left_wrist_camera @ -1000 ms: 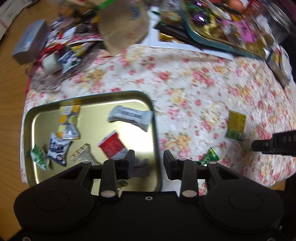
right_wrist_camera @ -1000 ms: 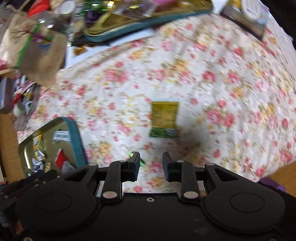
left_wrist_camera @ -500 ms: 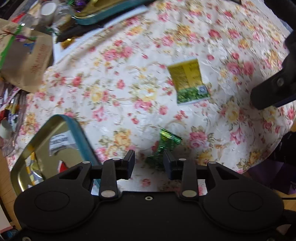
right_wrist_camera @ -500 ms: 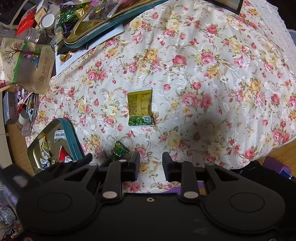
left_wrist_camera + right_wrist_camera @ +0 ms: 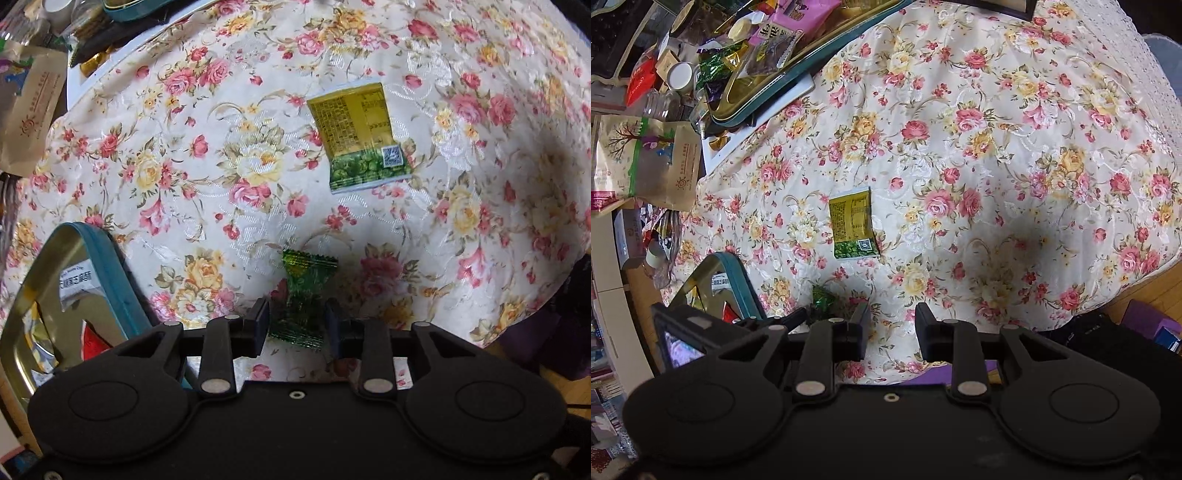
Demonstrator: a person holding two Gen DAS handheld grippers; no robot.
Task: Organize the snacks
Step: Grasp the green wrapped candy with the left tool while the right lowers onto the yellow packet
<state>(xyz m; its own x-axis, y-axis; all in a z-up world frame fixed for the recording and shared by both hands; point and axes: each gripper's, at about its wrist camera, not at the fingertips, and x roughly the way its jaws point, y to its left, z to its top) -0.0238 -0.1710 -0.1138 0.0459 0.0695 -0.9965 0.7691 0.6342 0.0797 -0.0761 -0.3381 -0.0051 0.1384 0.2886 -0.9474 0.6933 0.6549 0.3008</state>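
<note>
My left wrist view sat low and close over the floral tabletop (image 5: pixel 207 155), right wrist view higher, farther back, both sharing the yellow packet (image 5: pixel 360 136) (image 5: pixel 854 227).

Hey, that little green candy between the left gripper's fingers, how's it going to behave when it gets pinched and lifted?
The green candy looks small, so it is probably very light. Its crinkled foil wrapper with flared, serrated ends will likely crumple rather than resist. The shiny film may be slippery, so it could twist or slide between the open fingers of the left gripper unless they close on its middle.

Both grippers, left gripper (image 5: pixel 296 324) and right gripper (image 5: pixel 891 332), are matte black plastic with silver pivot rivets and blocky fingers (image 5: pixel 258 325)
</note>
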